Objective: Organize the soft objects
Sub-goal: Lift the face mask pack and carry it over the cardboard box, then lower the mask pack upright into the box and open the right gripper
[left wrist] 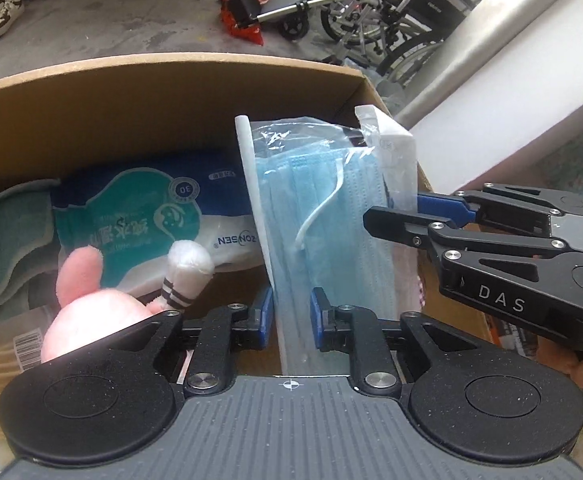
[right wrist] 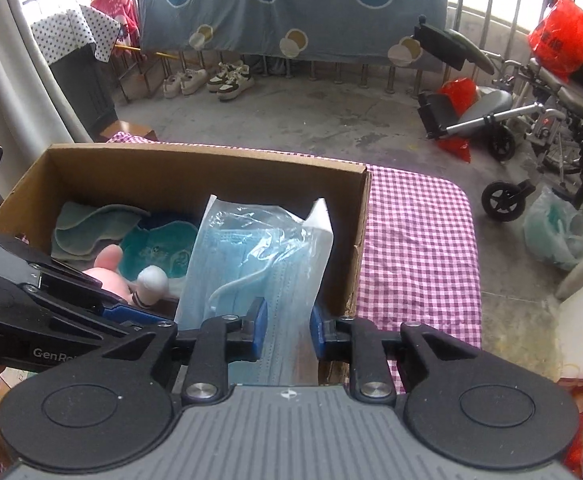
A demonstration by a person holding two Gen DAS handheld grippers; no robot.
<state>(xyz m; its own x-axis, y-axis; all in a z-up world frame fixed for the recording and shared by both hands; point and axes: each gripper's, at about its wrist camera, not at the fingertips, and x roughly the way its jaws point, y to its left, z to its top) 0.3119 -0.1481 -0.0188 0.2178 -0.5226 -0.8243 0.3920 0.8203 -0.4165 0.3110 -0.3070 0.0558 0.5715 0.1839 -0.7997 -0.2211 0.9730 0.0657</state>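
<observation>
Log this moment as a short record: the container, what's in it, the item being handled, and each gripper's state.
container: cardboard box, open top, on a pink checked tablecloth
already inside: wet wipes pack, pink plush toy, green cloth
item handled: bagged pack of blue face masks, standing upright towards the box's right side
left gripper: open, the mask pack's near edge between its pads
right gripper: open, the same pack between its pads
</observation>
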